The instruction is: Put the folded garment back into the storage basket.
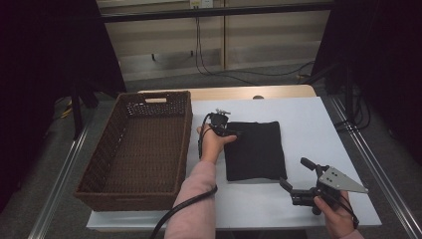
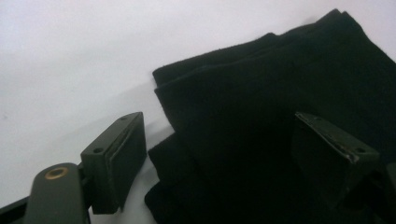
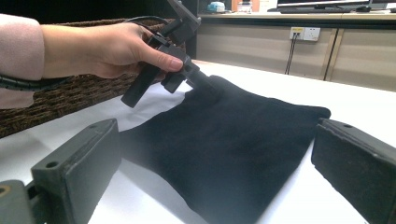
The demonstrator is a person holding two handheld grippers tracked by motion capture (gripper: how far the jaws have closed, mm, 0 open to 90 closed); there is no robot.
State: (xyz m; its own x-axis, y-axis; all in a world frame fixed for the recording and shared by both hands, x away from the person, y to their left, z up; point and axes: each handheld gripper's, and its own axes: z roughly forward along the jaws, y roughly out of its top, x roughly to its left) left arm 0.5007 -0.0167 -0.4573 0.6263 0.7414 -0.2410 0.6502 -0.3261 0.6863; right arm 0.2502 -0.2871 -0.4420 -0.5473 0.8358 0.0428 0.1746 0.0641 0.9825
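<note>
A: Folded black cloth [image 1: 255, 151] lies just right of the wicker basket [image 1: 134, 149]; left gripper [image 1: 234, 133]?
B: At its near-basket edge, jaws wide astride it, not pinching; right gripper [image 1: 293, 175] near the cloth's front corner, gaping, empty.

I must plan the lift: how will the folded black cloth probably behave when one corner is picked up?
The black cloth looks soft and lies flat in folded layers, so it will probably droop and partly unfold. It seems light and should drag easily on the smooth white table. The left gripper, open over its corner, may catch only the top layers.
</note>
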